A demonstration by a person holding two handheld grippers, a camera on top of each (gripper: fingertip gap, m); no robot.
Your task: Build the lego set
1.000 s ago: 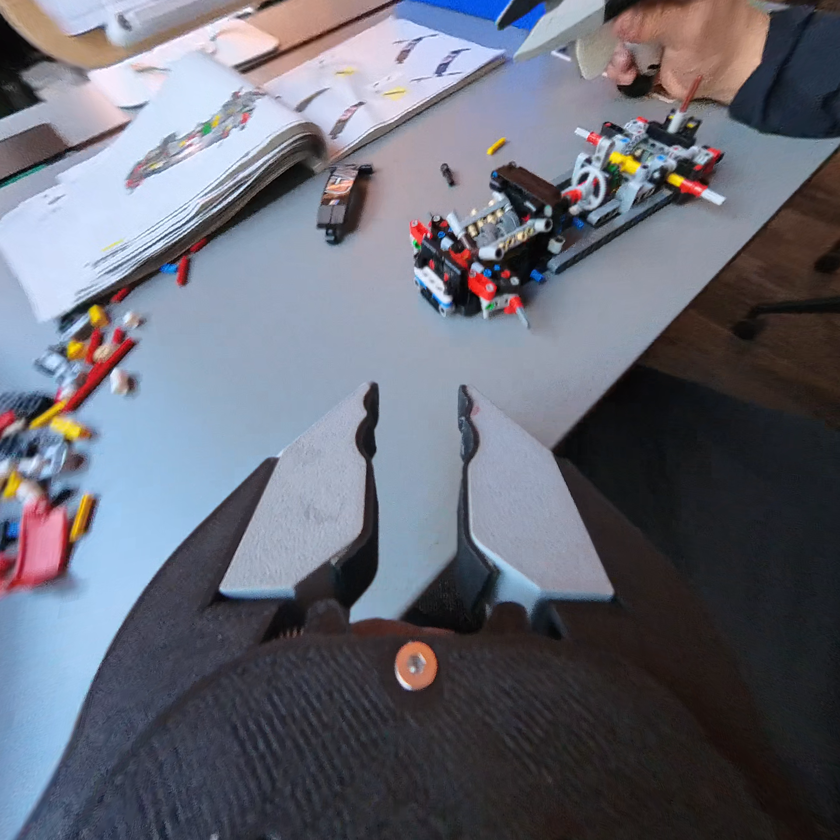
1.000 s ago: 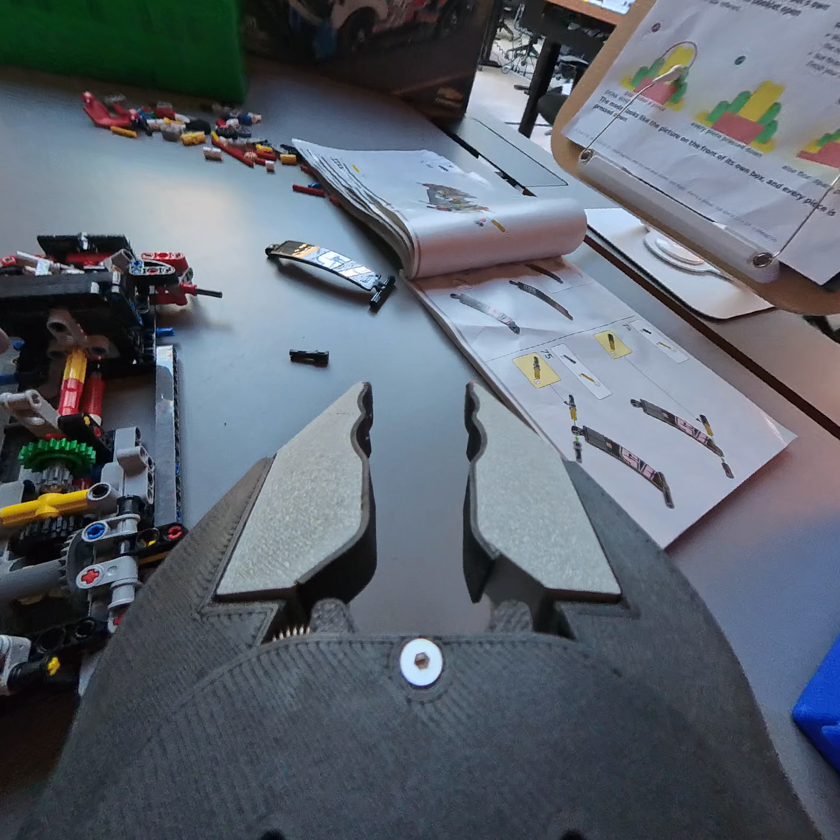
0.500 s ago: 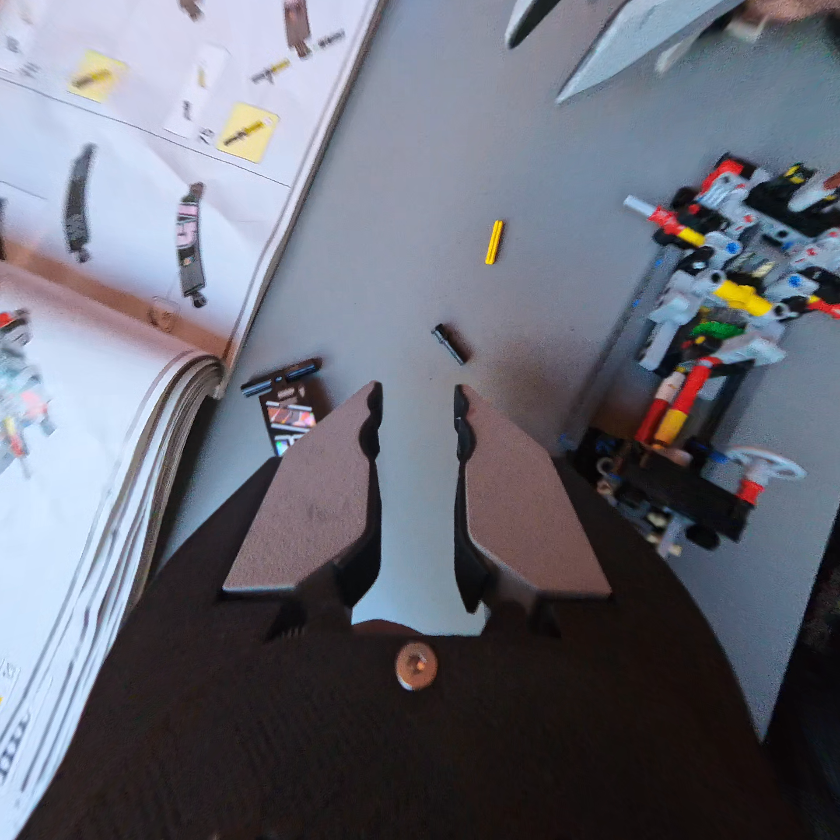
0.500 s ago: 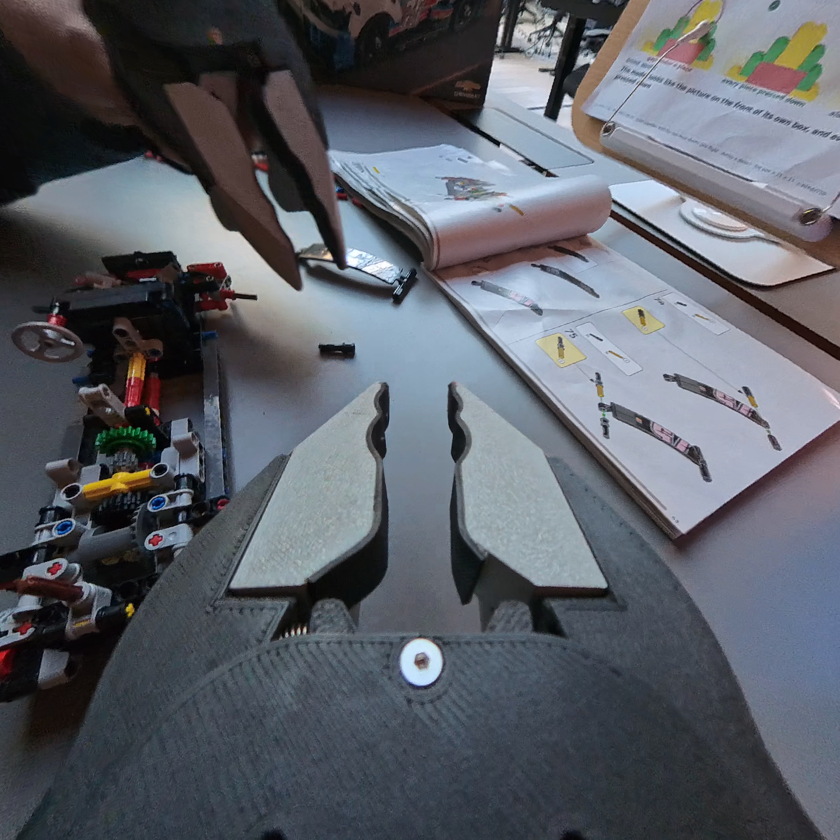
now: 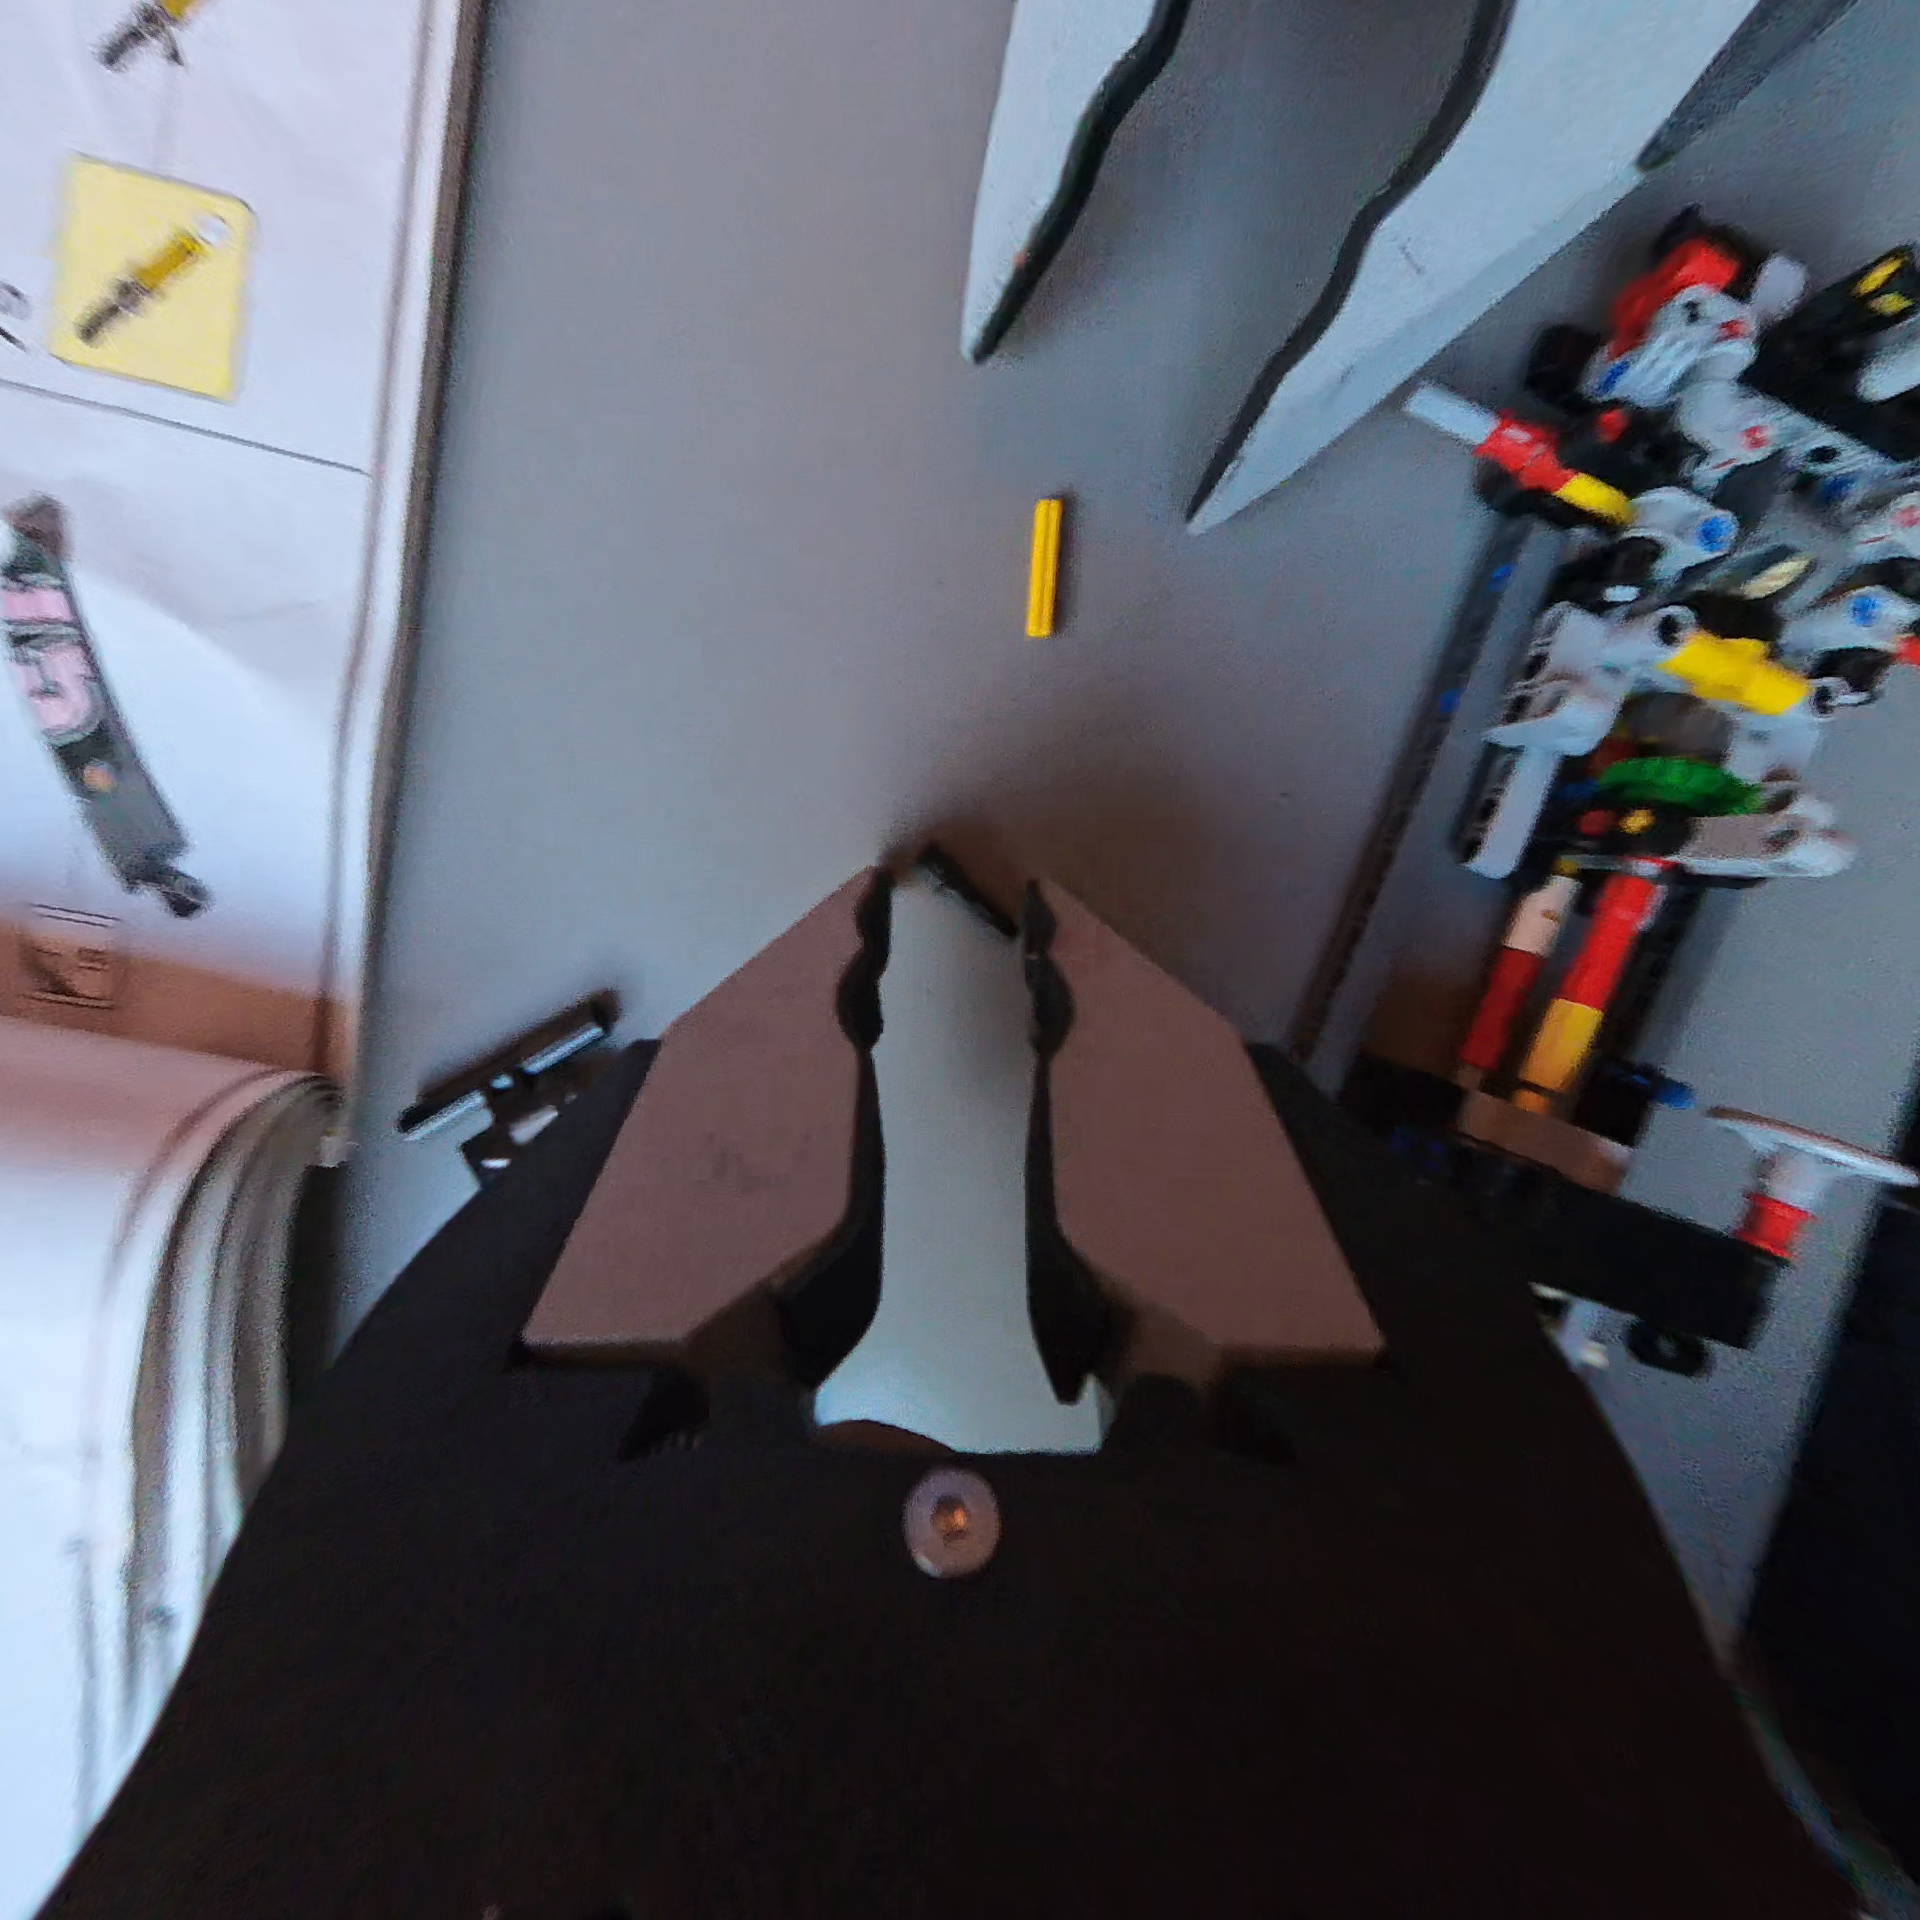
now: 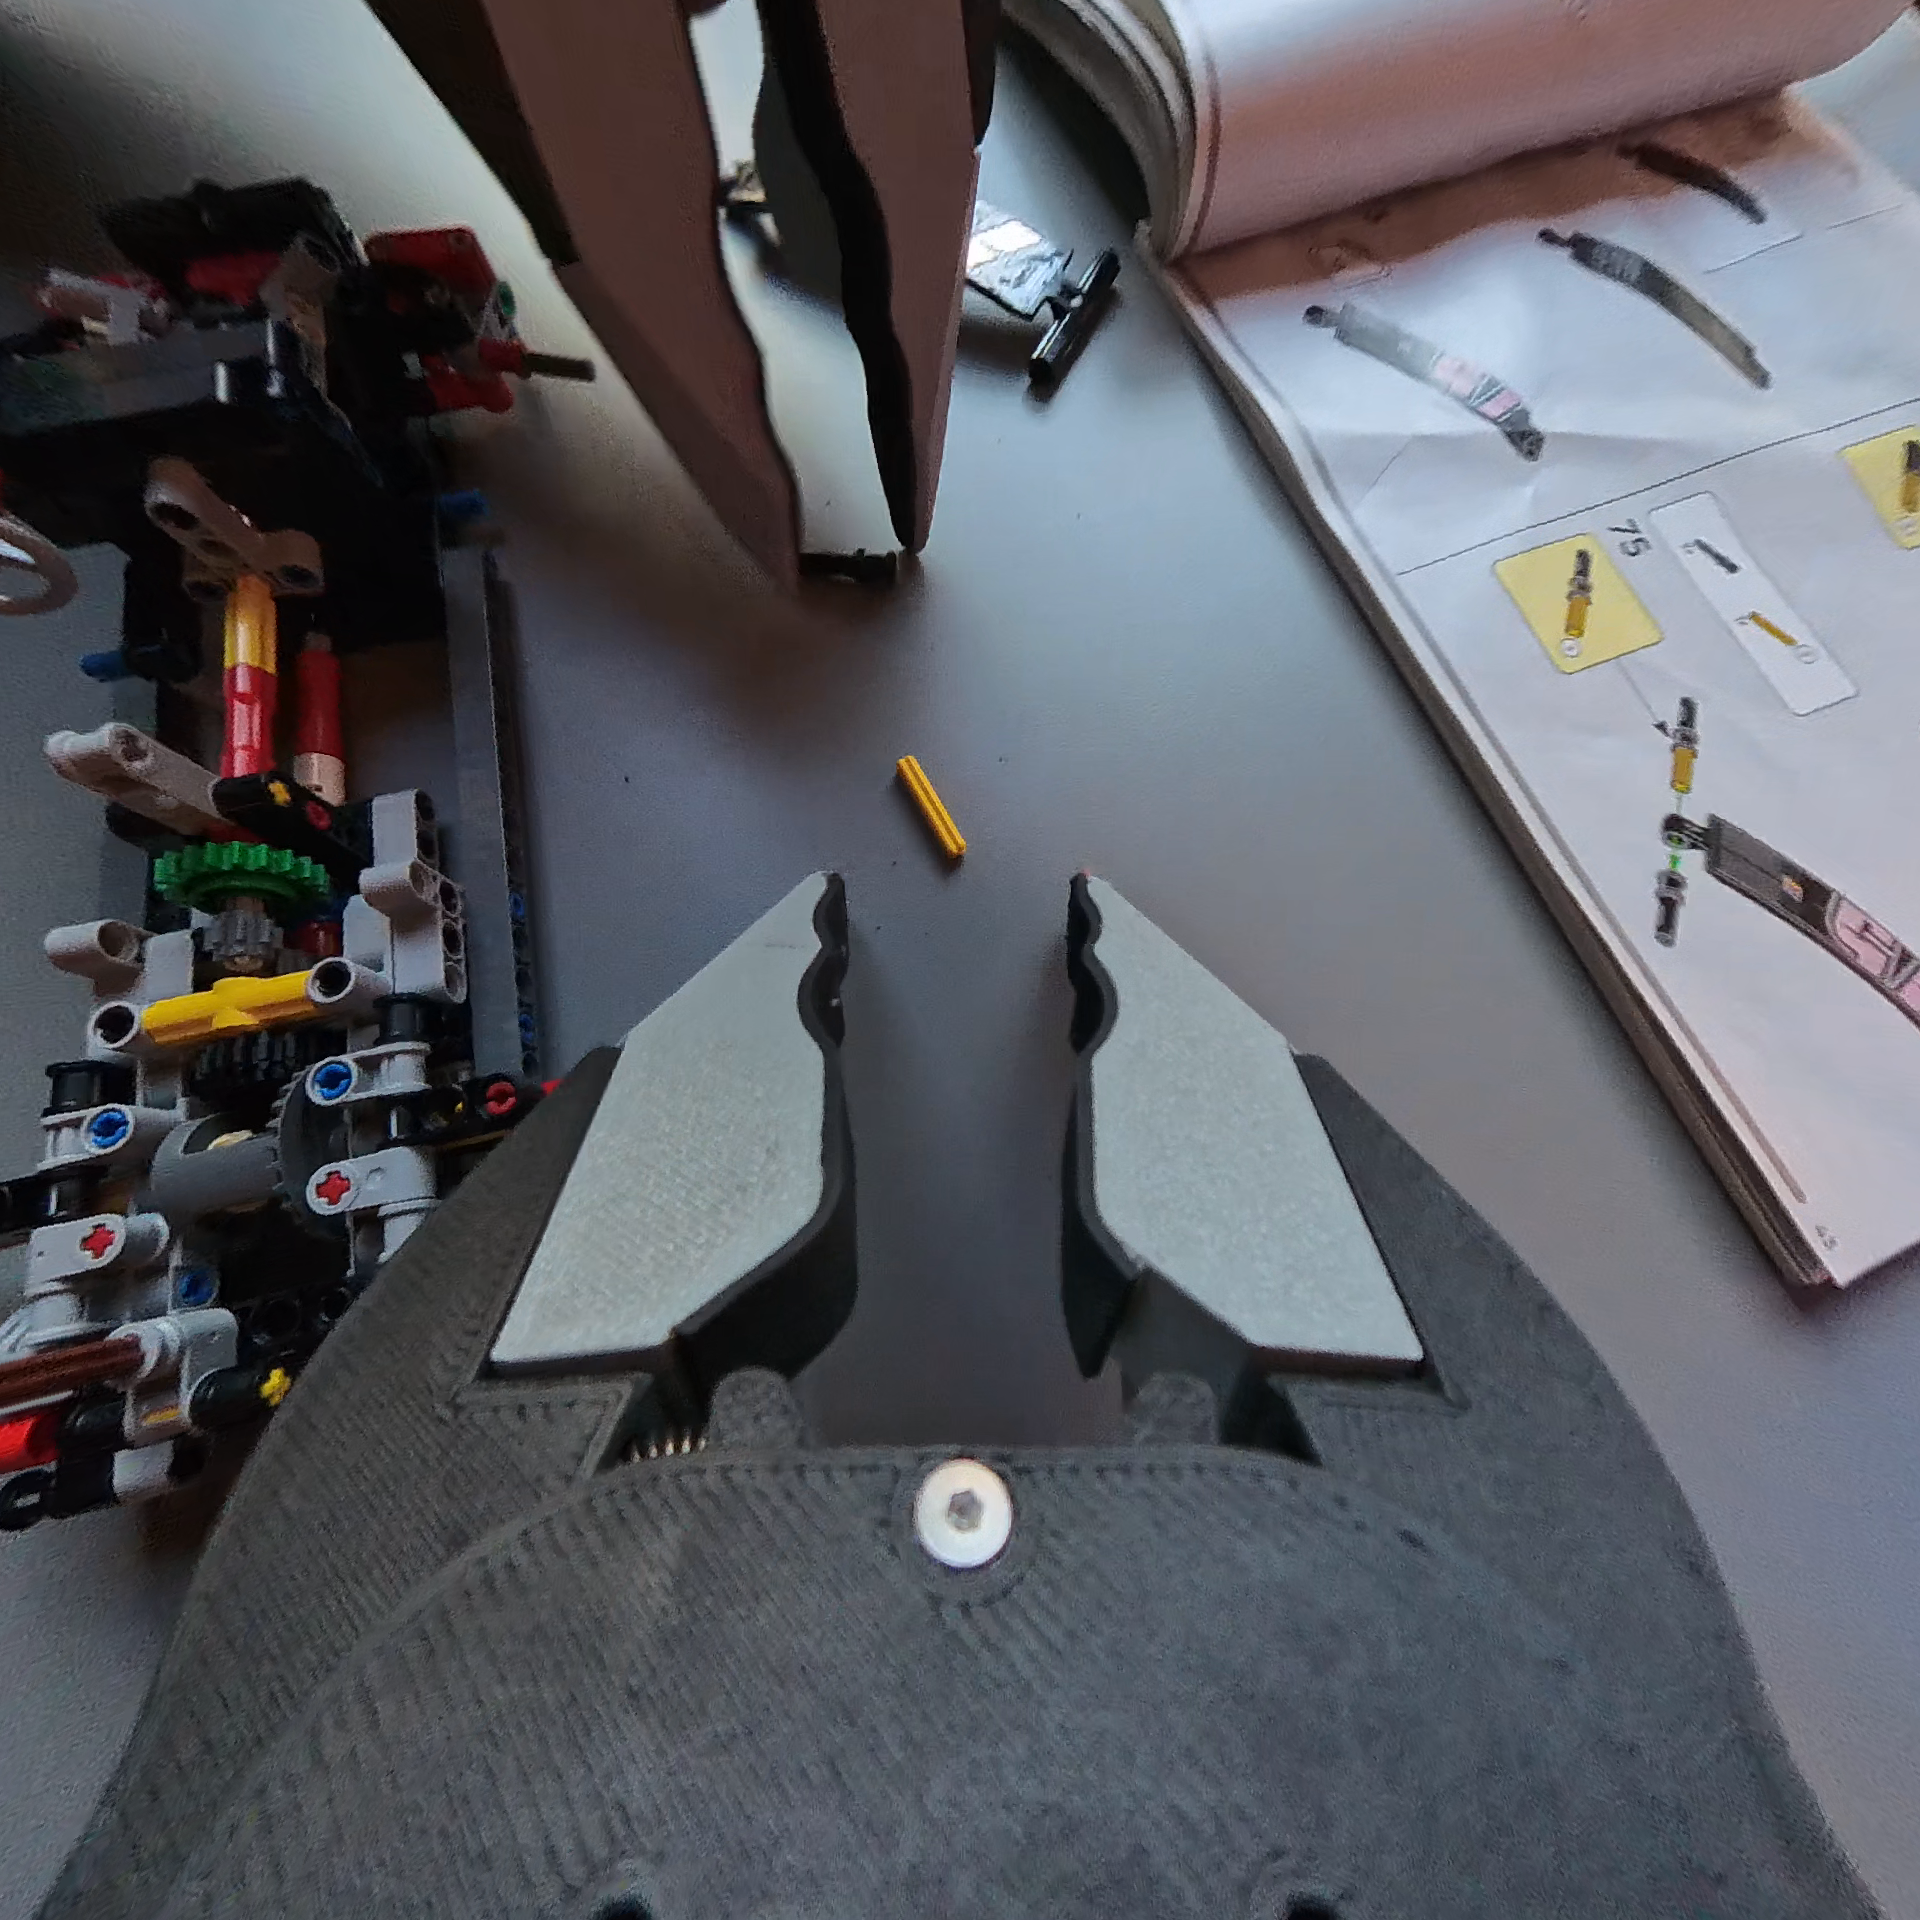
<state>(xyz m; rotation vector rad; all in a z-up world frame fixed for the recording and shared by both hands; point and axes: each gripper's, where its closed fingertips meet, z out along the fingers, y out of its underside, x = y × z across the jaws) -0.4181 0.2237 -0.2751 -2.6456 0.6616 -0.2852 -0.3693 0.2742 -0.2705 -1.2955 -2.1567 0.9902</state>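
Right wrist view: we are logging a yellow rod (image 6: pixel 931 806), short, slim and grooved along its length, lying flat on the grey table (image 6: pixel 1195 790). Its long axis is slanting across our right gripper (image 6: pixel 956 896), whose jaws are standing wide and bare just short of it. Our left gripper (image 6: pixel 854 553) is standing farther off, tips down, jaws narrow and straddling a small black pin (image 6: pixel 850 565); whether they are pinching it we cannot tell. A brick-built chassis (image 6: pixel 249 935) and an open instruction booklet (image 6: pixel 1621 644) are flanking the spot.
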